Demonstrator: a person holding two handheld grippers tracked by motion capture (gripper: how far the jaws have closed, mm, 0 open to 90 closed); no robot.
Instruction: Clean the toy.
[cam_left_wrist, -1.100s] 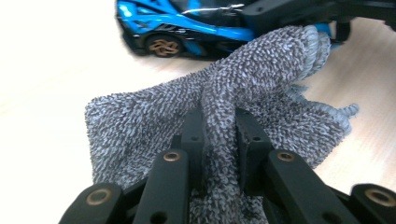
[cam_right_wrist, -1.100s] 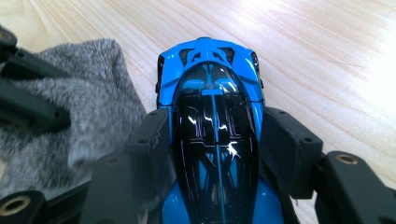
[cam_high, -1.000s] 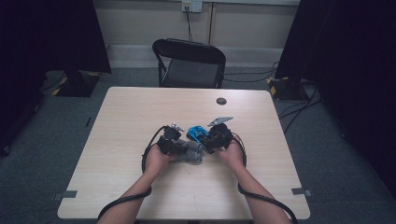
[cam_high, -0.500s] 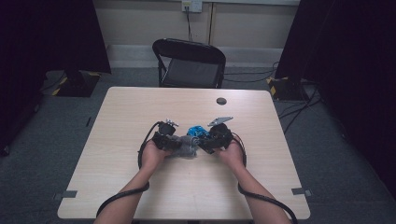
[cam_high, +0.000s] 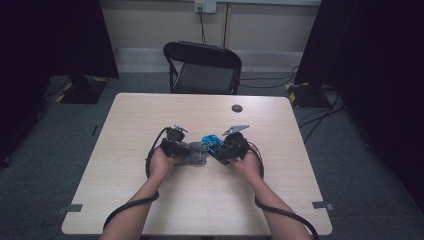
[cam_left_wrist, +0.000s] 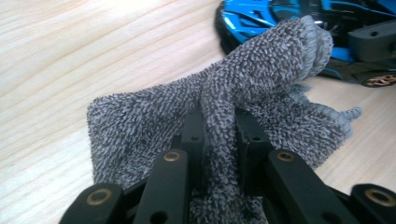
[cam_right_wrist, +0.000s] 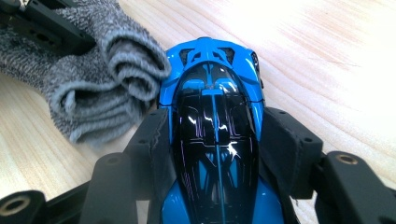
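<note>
Wiping looks to be the job: the left tongs (cam_left_wrist: 219, 135) are pinching a soft, limp cloth (cam_left_wrist: 261, 70) by a bunched fold against the car (cam_right_wrist: 215, 135) — glossy, slippery, likely light — which the right tongs (cam_right_wrist: 215, 154) are clamping by its flanks on the surface (cam_high: 150, 115).

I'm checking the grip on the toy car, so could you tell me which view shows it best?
The right gripper view: the blue toy car sits close up, clamped between the right gripper jaws. The left gripper view shows its edge behind the grey cloth; the high view shows a small blue patch.

One blue toy car (cam_high: 212, 144), one grey cloth (cam_high: 192, 152), one folding chair (cam_high: 202, 67), one table (cam_high: 150, 200), two grippers
</note>
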